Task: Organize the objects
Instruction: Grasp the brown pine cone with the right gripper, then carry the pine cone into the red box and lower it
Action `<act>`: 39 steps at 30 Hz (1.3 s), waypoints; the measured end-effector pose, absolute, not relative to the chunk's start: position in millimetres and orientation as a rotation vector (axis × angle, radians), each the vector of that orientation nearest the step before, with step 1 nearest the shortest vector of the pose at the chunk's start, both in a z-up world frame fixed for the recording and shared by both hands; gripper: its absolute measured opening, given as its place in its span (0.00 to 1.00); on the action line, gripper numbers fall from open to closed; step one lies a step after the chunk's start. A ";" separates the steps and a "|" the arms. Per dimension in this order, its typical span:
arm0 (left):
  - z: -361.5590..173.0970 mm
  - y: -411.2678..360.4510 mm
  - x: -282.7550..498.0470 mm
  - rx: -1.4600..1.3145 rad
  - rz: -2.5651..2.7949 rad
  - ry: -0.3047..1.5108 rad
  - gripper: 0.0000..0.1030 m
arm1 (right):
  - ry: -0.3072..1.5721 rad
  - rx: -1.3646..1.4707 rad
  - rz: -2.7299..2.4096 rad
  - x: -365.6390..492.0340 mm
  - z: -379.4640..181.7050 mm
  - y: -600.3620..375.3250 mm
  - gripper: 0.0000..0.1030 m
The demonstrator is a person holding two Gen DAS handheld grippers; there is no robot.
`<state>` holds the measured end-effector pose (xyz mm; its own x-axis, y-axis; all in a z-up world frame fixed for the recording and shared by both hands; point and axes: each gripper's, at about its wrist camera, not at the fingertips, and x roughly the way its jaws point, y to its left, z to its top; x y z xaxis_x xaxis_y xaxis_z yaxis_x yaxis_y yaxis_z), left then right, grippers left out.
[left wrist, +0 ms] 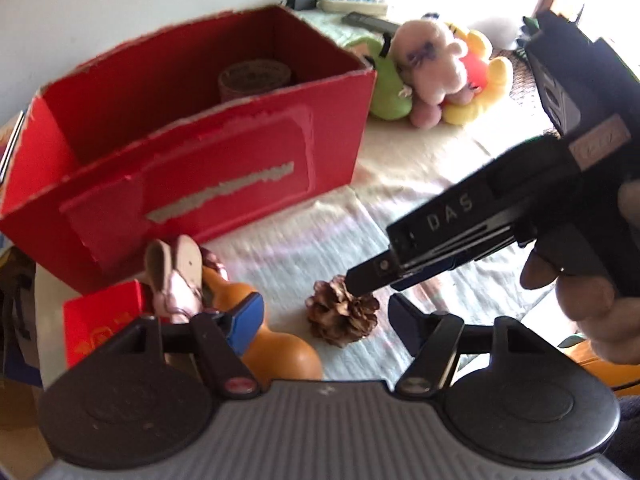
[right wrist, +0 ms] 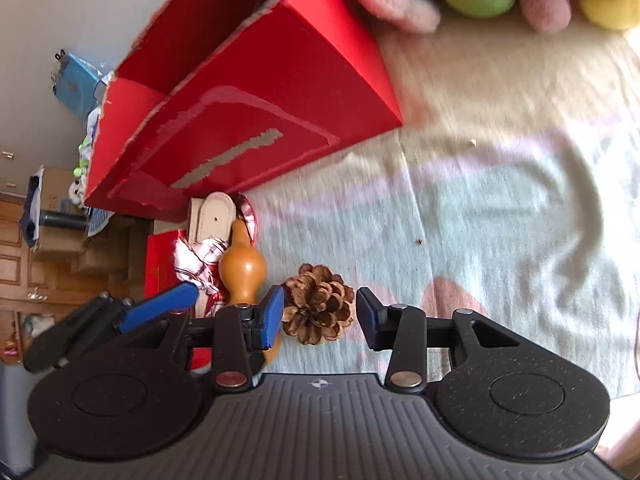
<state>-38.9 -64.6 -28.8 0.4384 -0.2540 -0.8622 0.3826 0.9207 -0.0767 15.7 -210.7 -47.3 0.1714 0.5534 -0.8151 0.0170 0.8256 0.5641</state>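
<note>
A brown pinecone (left wrist: pixel 342 317) lies on the pale cloth in front of a red cardboard box (left wrist: pixel 192 168). My left gripper (left wrist: pixel 328 318) is open, its jaws standing either side of the pinecone and an orange gourd (left wrist: pixel 276 344). My right gripper (right wrist: pixel 320 318) is open, and the pinecone (right wrist: pixel 318 309) sits between its blue pads without touching them. In the left wrist view the right gripper (left wrist: pixel 360 280) reaches down from the right, its tip at the pinecone. The gourd (right wrist: pixel 242 270) stands left of the pinecone.
A small red packet (left wrist: pixel 102 322), a pink shoe-like toy (left wrist: pixel 176 276) and a patterned wrapper (right wrist: pixel 202 262) lie beside the gourd. A round brown tin (left wrist: pixel 254 78) sits inside the box. Plush toys (left wrist: pixel 432 72) are piled behind the box, with a power strip (left wrist: pixel 354 0) further back.
</note>
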 end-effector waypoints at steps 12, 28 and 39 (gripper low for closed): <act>-58.0 -85.3 -31.1 0.009 -0.278 1.137 0.58 | 1.488 0.499 0.597 45.7 -66.2 -206.7 0.43; -55.6 -106.0 -30.4 -0.019 -0.169 1.103 0.43 | 1.515 0.418 0.689 58.3 -66.5 -221.9 0.43; 16.7 -127.5 -16.0 -0.055 -0.279 0.928 0.42 | 1.350 0.461 0.664 63.2 -6.0 -252.8 0.43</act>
